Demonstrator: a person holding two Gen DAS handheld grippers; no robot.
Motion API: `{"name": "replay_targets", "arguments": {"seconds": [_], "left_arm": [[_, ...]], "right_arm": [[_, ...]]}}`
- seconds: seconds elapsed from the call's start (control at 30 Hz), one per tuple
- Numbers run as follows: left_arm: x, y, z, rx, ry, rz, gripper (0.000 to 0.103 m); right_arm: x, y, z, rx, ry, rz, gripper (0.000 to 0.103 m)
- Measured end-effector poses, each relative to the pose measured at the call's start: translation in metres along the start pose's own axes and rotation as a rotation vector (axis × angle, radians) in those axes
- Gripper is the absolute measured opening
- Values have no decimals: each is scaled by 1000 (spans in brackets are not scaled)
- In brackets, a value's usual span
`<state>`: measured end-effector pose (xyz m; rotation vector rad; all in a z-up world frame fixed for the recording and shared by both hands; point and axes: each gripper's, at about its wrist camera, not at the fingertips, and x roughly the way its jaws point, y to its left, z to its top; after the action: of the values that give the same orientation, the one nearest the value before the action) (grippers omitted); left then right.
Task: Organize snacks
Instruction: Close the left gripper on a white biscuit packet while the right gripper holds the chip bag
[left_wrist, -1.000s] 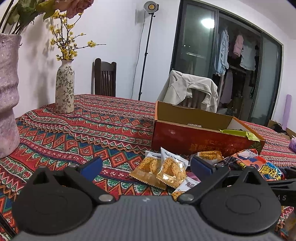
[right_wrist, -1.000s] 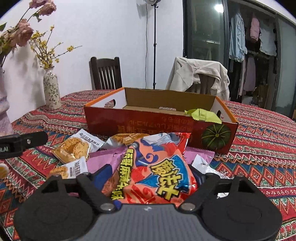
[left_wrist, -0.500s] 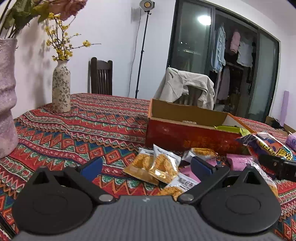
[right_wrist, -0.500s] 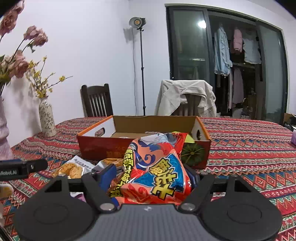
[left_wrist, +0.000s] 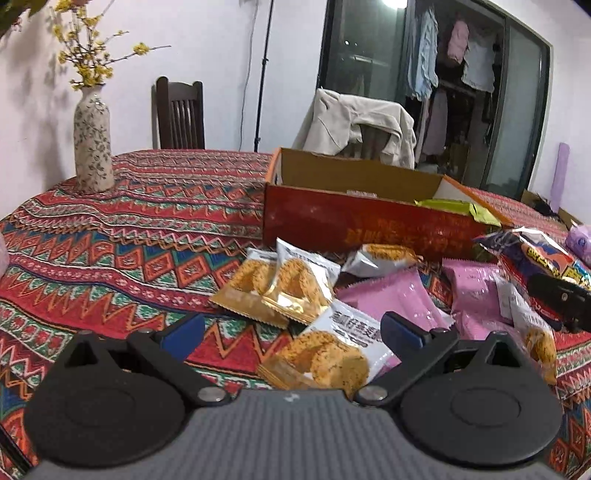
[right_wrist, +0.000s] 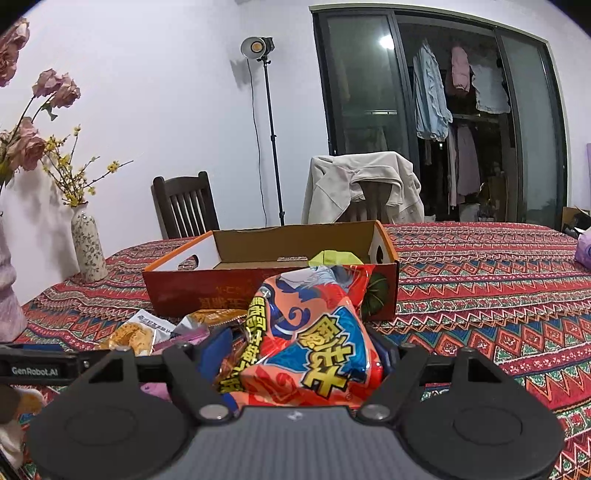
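The right gripper (right_wrist: 299, 354) has its jaws clamped on an orange snack bag (right_wrist: 310, 332), raised at 6 o'clock from the cardboard box (right_wrist: 258, 291). The left gripper (left_wrist: 291, 328) jaws stand open above a biscuit packet (left_wrist: 325, 354) on the counter (left_wrist: 129, 229).

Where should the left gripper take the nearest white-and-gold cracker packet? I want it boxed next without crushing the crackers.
Grip the cracker packet across its flat white top end, coming from above and this near side. It lies flat between the open left gripper fingers, with the crackers showing lower down.
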<state>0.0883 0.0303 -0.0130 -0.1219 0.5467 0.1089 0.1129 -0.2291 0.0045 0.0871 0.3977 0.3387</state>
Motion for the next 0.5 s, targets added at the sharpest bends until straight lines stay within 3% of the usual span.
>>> {"name": "replay_targets", "arguments": {"seconds": [0.17,0.3,0.47,0.5], "left_arm": [[17,-11,-6,65,87,-19,103],[24,-3,-4,14,108,-57,99],[16,1,-2,-2,95,-110,53],[14,3,-1,-7,90,-113,53]], "right_arm": [[1,-2,-2,7,3,1,75],[2,-3,-2,9,3,1,75],[1,-5,-2,13,6,0,75],[0,-5,-2,12,5,-1,75]]}}
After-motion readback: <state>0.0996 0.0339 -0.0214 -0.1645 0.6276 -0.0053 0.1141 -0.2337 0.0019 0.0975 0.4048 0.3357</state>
